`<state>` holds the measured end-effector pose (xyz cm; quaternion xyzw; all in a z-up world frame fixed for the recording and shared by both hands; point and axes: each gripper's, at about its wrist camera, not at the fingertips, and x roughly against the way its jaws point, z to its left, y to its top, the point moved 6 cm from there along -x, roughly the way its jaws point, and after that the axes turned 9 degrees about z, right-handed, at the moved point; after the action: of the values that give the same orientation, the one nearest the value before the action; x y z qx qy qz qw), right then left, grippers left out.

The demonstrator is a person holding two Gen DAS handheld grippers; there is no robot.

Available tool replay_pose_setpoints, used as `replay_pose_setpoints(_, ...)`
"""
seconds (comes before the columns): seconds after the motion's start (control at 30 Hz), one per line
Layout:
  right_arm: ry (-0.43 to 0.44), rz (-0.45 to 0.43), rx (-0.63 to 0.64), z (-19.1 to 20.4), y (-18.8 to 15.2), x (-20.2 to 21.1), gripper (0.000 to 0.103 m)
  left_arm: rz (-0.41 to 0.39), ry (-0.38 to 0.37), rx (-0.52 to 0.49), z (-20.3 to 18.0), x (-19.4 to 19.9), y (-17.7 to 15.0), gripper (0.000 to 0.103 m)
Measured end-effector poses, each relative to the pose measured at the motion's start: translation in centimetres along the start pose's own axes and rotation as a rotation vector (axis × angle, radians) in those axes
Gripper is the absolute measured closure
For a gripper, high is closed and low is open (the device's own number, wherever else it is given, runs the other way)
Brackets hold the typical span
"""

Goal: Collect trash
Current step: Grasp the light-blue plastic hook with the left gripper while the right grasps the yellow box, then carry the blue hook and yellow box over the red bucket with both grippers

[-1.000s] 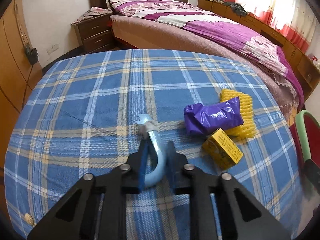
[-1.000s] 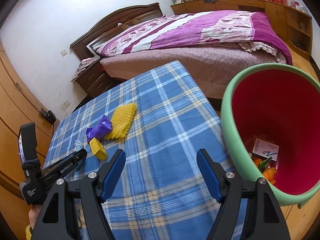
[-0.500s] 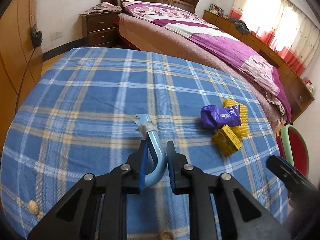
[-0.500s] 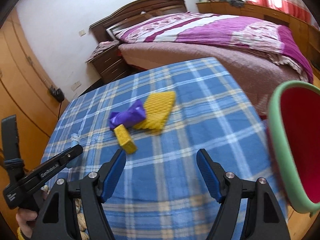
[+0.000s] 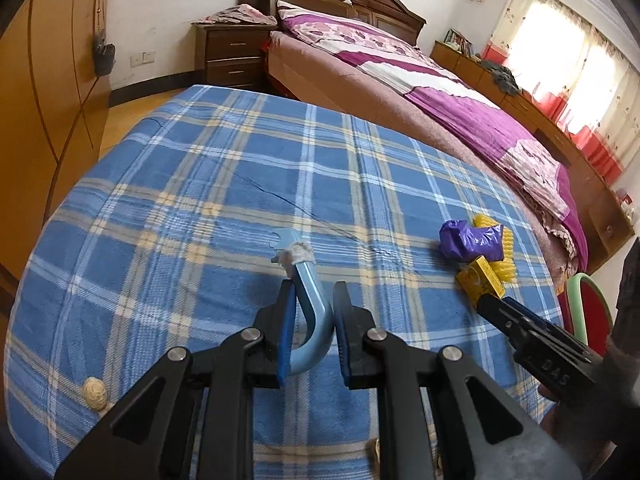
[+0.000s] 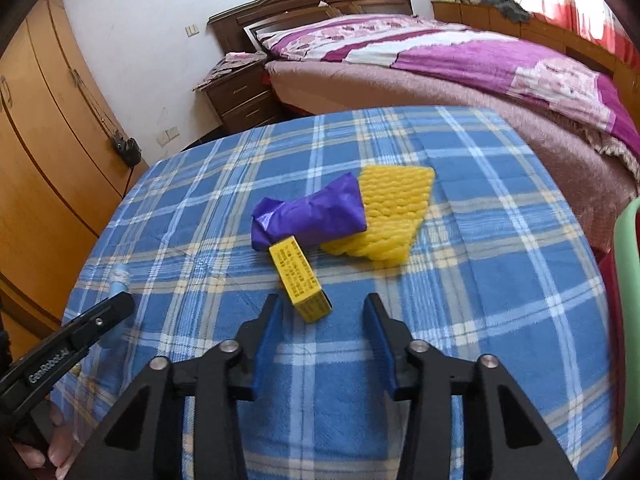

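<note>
My left gripper (image 5: 312, 294) is shut on a curved light-blue plastic piece (image 5: 306, 276) with tape at its tip, held just above the blue plaid tablecloth (image 5: 200, 200). My right gripper (image 6: 322, 304) hovers low over a small yellow box (image 6: 298, 272). Its jaws are closing, the box's near end lies between the fingertips, and the pads stand clear of it. Behind the box lie a crumpled purple bag (image 6: 312, 212) and a yellow foam net (image 6: 388, 216). The left wrist view shows the same box (image 5: 478, 280), the bag (image 5: 468, 238) and one right finger (image 5: 520, 328).
A green-rimmed red bin (image 5: 588, 312) stands off the table's right edge; its rim (image 6: 628, 260) also shows in the right wrist view. A small pale shell (image 5: 95, 392) lies near the front left. A bed (image 6: 480, 60), nightstand (image 5: 232, 56) and wardrobe (image 6: 40, 140) surround the table.
The right gripper swung left from the bin to the yellow box, and its jaws have narrowed. The left gripper shifted across the table, still holding the blue piece.
</note>
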<state>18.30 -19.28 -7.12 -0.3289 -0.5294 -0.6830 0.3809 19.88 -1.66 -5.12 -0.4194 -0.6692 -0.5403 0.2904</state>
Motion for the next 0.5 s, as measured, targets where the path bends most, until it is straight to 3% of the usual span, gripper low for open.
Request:
replay_pose_setpoints(0.13, -0.013, -0.002, 0.021, 0.3, 0.0, -0.2, 0.081, 0.0, -0.009, 0.0, 0.0, 0.1, -0.2, 0.085)
replay_pose_setpoints(0.5, 0.024, -0.037, -0.012, -0.2, -1.5, 2.5, 0.083, -0.016, -0.032, -0.003, -0.4, 1.8, -1.1, 0.085)
